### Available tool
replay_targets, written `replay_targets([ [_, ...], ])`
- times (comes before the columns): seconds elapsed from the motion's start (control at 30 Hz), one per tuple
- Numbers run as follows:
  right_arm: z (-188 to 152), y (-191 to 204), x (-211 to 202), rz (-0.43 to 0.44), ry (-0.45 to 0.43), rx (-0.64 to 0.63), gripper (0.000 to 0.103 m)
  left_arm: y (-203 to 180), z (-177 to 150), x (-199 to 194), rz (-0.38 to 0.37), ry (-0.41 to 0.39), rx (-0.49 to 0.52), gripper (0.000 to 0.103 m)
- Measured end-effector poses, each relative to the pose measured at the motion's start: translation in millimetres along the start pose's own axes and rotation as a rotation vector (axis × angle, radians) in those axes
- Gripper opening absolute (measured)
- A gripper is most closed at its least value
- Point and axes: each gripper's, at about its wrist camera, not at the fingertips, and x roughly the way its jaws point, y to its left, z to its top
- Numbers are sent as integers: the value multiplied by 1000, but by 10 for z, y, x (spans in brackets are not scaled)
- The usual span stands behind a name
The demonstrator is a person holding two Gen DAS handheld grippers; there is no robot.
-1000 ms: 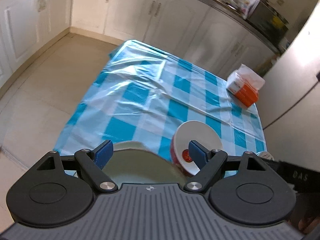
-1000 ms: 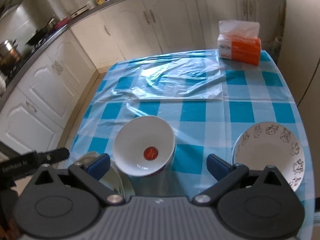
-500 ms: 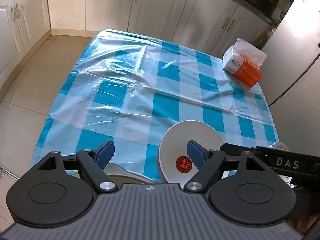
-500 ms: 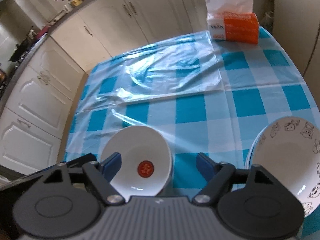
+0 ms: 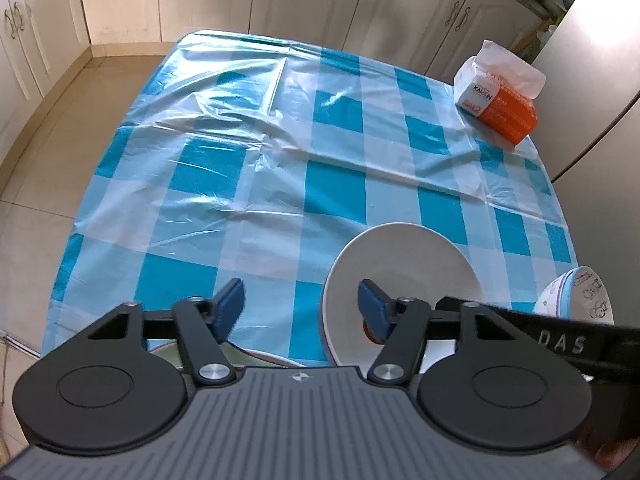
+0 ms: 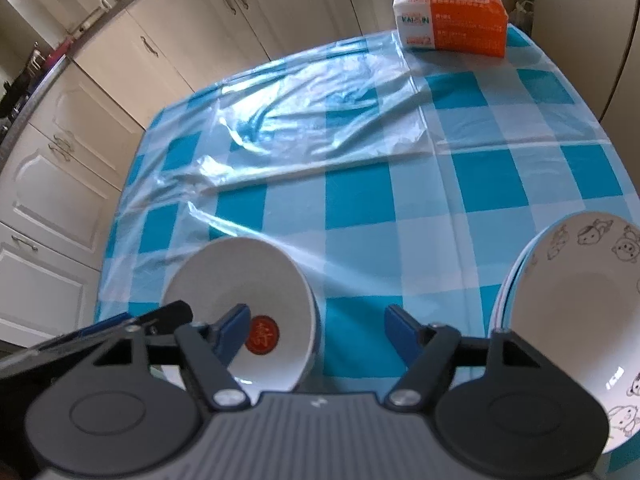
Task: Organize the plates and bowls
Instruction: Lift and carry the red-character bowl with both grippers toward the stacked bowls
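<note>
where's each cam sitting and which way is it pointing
Left wrist: on the left gripper, looking forward and down across the checked table; its open jaws and the other gripper's black body show.
Right wrist: on the right gripper, facing the same table; open jaws show.
Shared: red-marked bowl, cartoon bowl, tissue pack.

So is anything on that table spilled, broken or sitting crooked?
Nothing spilled or broken. Only the clear plastic sheet over the checked tablecloth looks rumpled at the far end. The bowl sits upright.
</note>
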Motion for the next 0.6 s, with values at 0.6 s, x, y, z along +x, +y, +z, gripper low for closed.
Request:
replay_targets([
  [0.6, -74, -16, 239, 16, 11, -31, 27, -118, 20, 309, 26, 60, 46, 46],
])
